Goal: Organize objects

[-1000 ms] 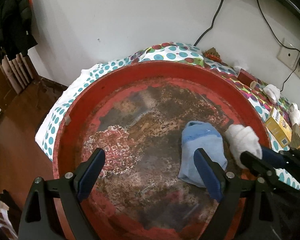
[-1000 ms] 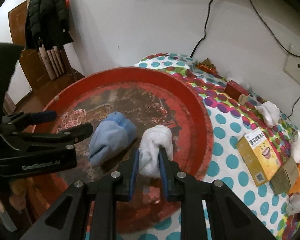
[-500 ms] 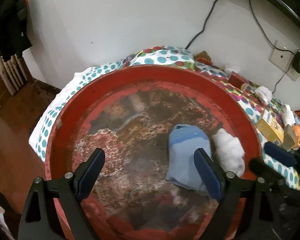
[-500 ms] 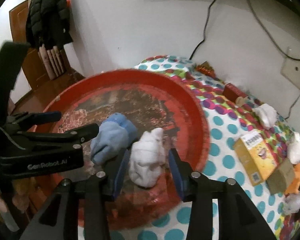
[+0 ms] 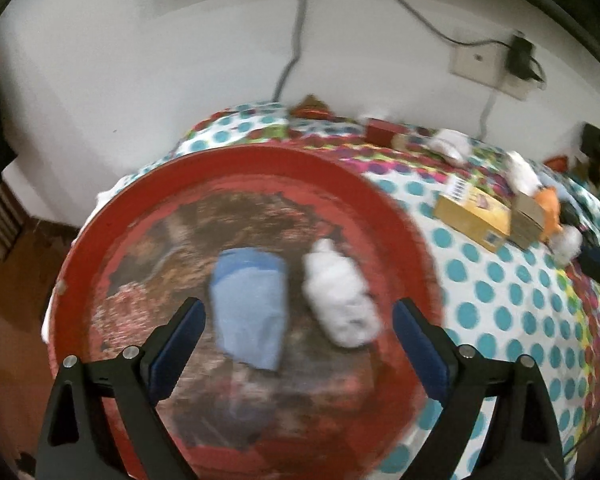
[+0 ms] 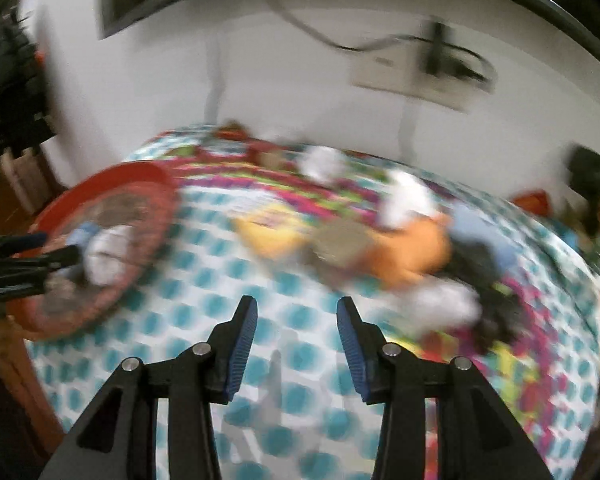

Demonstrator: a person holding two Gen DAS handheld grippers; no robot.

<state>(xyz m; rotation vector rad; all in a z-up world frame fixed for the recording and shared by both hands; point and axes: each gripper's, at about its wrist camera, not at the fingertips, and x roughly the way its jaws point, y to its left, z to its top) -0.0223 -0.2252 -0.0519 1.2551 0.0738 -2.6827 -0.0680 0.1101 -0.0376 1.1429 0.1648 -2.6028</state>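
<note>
A round red tray (image 5: 384, 184) with a worn, mottled floor holds a blue rolled sock (image 5: 250, 304) and a white rolled sock (image 5: 340, 300) side by side. My left gripper (image 5: 298, 316) hangs over them with its jaws opening wide; both socks lie between the fingers, untouched. In the blurred right wrist view the right gripper (image 6: 297, 312) is open and empty above the polka-dot cloth (image 6: 188, 296), to the right of the tray (image 6: 140, 172). More white bundles (image 6: 444, 300) and an orange item (image 6: 416, 248) lie ahead of it.
A yellow box (image 5: 472, 212) and a brown box (image 5: 528, 220) sit on the dotted cloth right of the tray. White sock bundles (image 5: 448, 144), a small red box (image 5: 380, 130) and dark items lie near the wall. Cables and a wall socket (image 5: 480, 64) hang behind.
The right gripper let go of the white sock in the tray and swung right over the cloth. The left gripper shifted right, so both socks now lie between its fingers.
</note>
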